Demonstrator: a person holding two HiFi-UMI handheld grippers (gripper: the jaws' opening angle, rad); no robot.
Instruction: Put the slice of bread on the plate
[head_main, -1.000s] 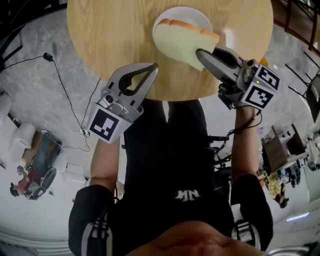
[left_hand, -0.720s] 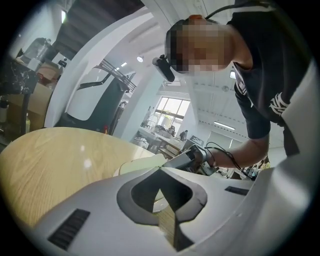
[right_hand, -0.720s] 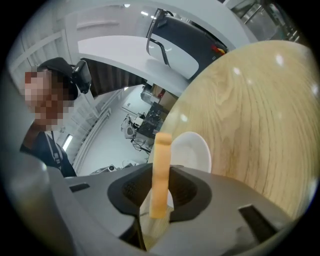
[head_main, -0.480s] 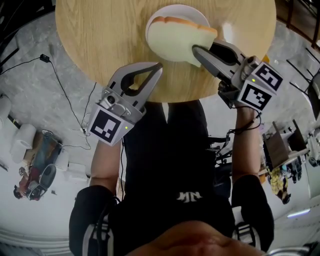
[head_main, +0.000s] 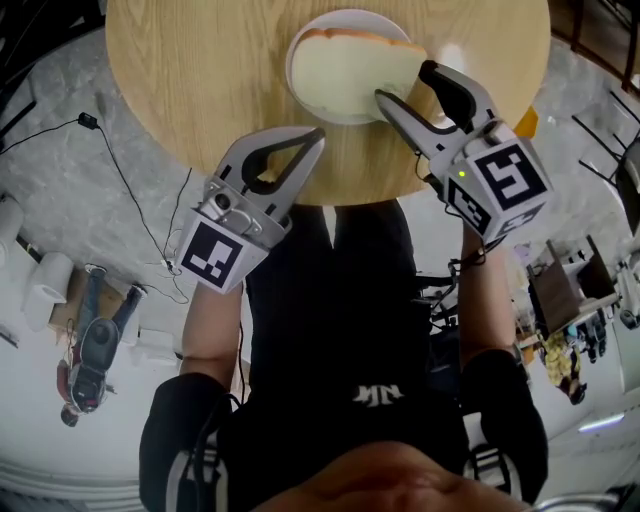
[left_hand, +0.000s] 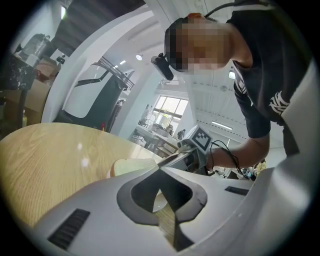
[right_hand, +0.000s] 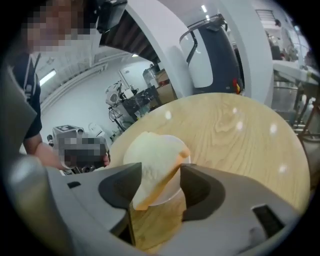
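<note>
Black short-sleeved T-shirt (head_main: 330, 330) worn, small white logo (head_main: 378, 392) printed on the chest, white stripes (head_main: 195, 462) seen on both sleeves, thin black cable (head_main: 487, 258) looped at the right wrist

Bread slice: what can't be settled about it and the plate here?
- Plate: head view, bread slice covers all but its rim.
- Slice's underside: hidden everywhere; lying flat unconfirmed.
- Right claw, jaws opening with the slice's corner between: contact unclear, right gripper view.
</note>
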